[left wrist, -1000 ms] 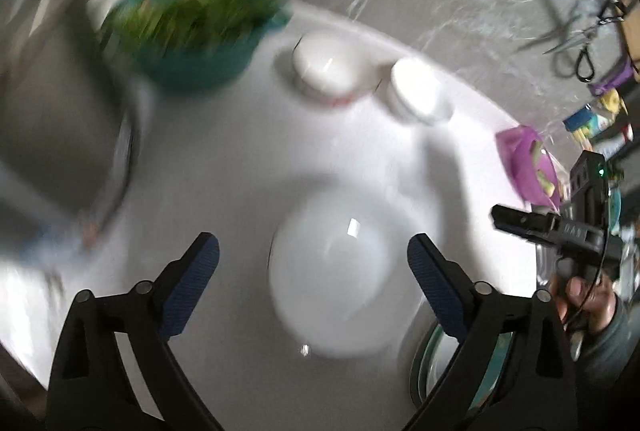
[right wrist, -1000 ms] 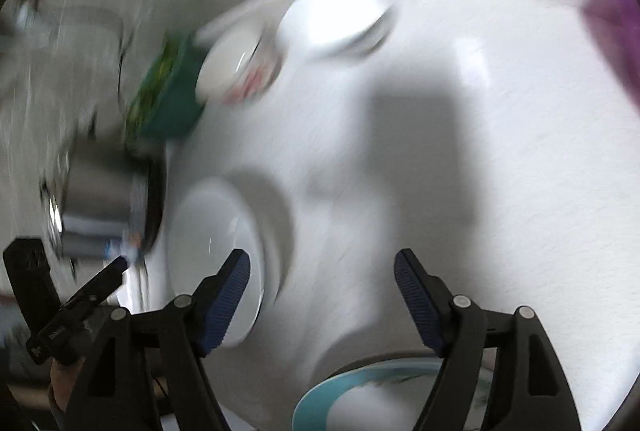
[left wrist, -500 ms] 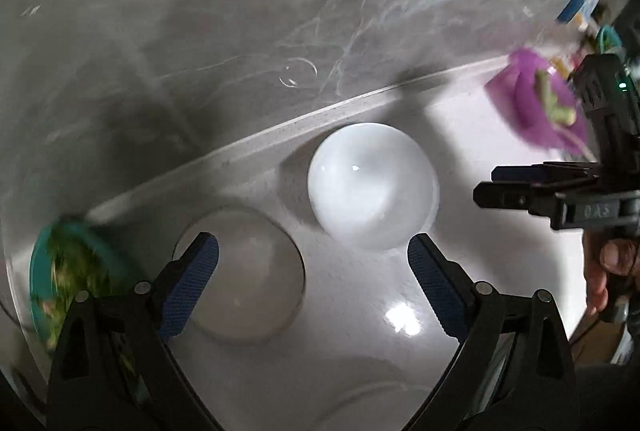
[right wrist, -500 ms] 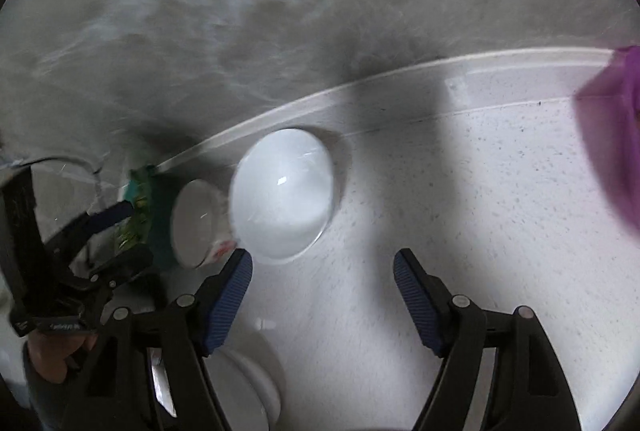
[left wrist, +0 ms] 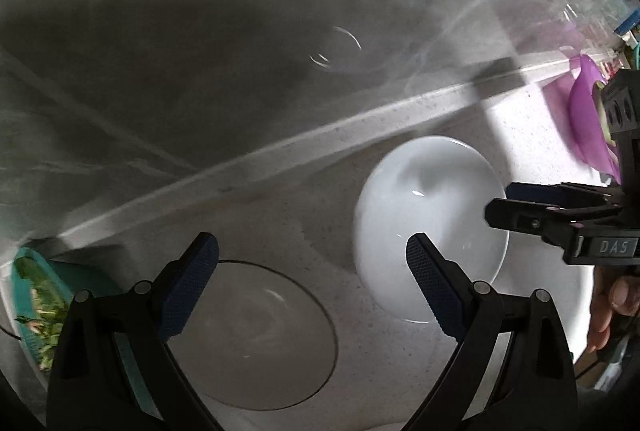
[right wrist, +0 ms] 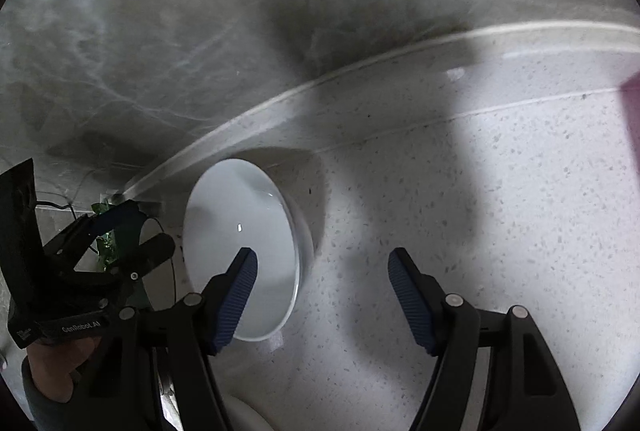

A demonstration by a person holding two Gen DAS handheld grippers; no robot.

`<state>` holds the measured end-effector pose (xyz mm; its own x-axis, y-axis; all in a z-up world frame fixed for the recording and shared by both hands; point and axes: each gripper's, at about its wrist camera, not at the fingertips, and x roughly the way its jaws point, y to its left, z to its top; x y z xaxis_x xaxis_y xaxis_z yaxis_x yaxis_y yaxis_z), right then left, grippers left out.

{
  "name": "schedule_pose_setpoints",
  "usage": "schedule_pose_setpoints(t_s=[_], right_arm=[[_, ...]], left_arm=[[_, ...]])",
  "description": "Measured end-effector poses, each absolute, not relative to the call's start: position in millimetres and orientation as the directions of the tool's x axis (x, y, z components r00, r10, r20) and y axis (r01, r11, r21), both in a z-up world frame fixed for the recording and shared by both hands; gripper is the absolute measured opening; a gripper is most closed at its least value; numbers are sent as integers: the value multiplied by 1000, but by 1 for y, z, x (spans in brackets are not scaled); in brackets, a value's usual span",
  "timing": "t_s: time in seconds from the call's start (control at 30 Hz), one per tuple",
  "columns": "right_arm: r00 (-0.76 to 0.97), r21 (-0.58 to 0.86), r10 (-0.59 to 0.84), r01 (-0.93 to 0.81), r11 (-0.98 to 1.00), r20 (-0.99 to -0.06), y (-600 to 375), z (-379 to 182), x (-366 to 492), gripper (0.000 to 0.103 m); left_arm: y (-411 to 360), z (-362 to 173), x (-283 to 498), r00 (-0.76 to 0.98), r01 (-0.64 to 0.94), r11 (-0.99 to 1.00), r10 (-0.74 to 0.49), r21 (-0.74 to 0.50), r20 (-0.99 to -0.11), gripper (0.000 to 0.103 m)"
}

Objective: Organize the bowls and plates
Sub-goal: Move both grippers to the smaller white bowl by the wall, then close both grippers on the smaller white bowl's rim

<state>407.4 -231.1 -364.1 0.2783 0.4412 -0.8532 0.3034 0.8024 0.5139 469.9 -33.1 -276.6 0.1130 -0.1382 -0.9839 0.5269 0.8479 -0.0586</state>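
Observation:
A white bowl stands on the speckled counter near the back wall; it also shows in the right wrist view. A second, shadowed bowl sits to its left, below my left gripper, which is open and empty above both. My right gripper is open and empty, its left finger over the white bowl's rim. The right gripper also shows in the left wrist view, at the white bowl's right side. A white plate edge lies behind that bowl.
A teal bowl of greens sits at the far left. A purple container stands at the right by the wall. The marbled wall rises just behind the counter ledge. A white dish rim shows at the bottom.
Both grippers have moved closer to the white bowl and the wall. The white bowl now fills more of both views; the right gripper's left finger now overlaps its rim.

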Motion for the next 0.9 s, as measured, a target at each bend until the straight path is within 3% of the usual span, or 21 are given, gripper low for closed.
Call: schedule_pose_setpoints(t_s=[0.23,0.3,0.37,0.47,0.57,0.6,0.7,0.9], right_arm=[[259,499,434,300,813,-863,-226,-375,413,72],[259,495,430,293,818,-865,-222,-377,415,69],[258,496,432,295,817,-864,-219,-379,419,63],[238,495,439,287,820,-866,-212,-383,423,58],[224,496,446,278,823,-866,-199,-389,428,33],[223,501,453,271,822,-863,-196,-390,429,30],[237,516,466,236,824,-853,-187,-386,432,14],[246,504,452,218,836,-857,-179,-383,433,14]], left_arm=[[-36,-290,482,110,532,845,-135,-56,-985,94],[-34,-293,488,116,519,854,-125,-47,-985,79],[-34,-299,491,97,513,857,-104,-40,-990,56],[-35,-307,489,93,532,847,-82,-20,-992,53],[-37,-313,488,72,540,841,-74,-23,-995,41],[-39,-313,487,83,549,835,-66,-9,-994,41],[-40,-315,486,69,564,825,-82,-29,-994,24],[-38,-313,488,91,567,824,-68,-4,-994,19]])
